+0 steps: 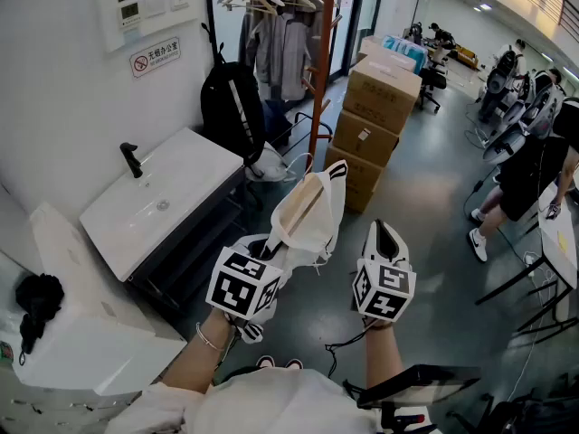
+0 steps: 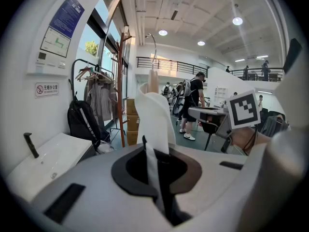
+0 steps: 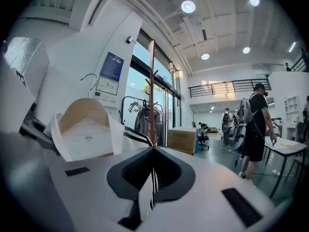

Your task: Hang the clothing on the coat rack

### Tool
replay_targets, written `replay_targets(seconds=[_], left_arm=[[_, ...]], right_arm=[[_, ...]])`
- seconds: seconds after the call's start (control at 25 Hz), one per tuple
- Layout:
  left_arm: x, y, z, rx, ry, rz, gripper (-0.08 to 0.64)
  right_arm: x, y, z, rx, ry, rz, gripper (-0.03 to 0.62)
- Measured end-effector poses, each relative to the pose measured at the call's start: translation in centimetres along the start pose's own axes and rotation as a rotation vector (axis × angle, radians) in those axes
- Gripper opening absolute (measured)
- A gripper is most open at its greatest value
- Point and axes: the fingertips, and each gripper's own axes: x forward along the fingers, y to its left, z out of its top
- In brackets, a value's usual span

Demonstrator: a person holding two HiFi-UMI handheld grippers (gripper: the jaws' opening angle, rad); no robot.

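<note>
A white garment (image 1: 312, 208) with black stripes, on a wooden hanger, is held up in front of me, in the head view between and above my two grippers. My left gripper (image 1: 271, 245) is shut on its lower fabric; a white strip (image 2: 153, 170) runs between the closed jaws. My right gripper (image 1: 384, 235) sits to the garment's right, shut on a striped edge (image 3: 147, 190) of the cloth. The collar and hanger (image 3: 86, 124) show at the left of the right gripper view. The red-brown coat rack pole (image 1: 321, 70) stands ahead, beyond the garment.
A white sink cabinet (image 1: 154, 202) lies at the left, with a black backpack (image 1: 233, 107) beside it. Behind the backpack a clothes rail (image 1: 271, 25) holds grey garments. Stacked cardboard boxes (image 1: 375, 116) stand right of the pole. A person in black (image 1: 529, 174) stands by a table (image 1: 561, 238) at the right.
</note>
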Motion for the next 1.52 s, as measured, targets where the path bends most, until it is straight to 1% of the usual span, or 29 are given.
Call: replay_targets(seconds=[0.16,0.24,0.32,0.52,0.64,0.84,1.04,1.24,1.52], left_arm=[[-0.4,0.5,0.1,-0.010,-0.009,-0.005,0.017],[-0.7,1.0,0.0,-0.009,-0.009,-0.009,0.017],[-1.1,1.6,-0.1,-0.010,-0.010,-0.012,0.016],[-1.5,3.6,-0.4,-0.022,-0.003,-0.017,0.017],[-1.4,4.0,-0.7,-0.014,0.011,-0.024,0.017],[-0.5,3.5,-1.6,-0.005,0.025,-0.045,0.016],[0.4,4.0,-1.4,0.015,0.036,-0.053,0.017],[1.9,4.5,-0.4,0.006,0.035,-0.045,0.017],[5.5,4.9,1.3,0.000,0.045,-0.037,0.017]], right_arm=[[0.2,1.2,0.0,-0.008,0.011,0.019,0.021],[0.4,2.3,-0.1,0.012,0.021,0.050,0.021],[0.5,3.1,-0.1,0.040,0.016,0.063,0.021],[1.1,4.7,-0.3,0.040,0.022,0.032,0.023],[1.0,5.1,-0.5,0.040,0.022,0.012,0.021],[1.0,4.7,-2.2,0.072,0.047,-0.014,0.021],[2.2,4.2,-2.2,0.089,0.038,-0.028,0.023],[4.2,3.3,-2.1,0.082,0.040,-0.016,0.021],[8.3,1.4,-1.7,0.077,0.040,0.012,0.023]])
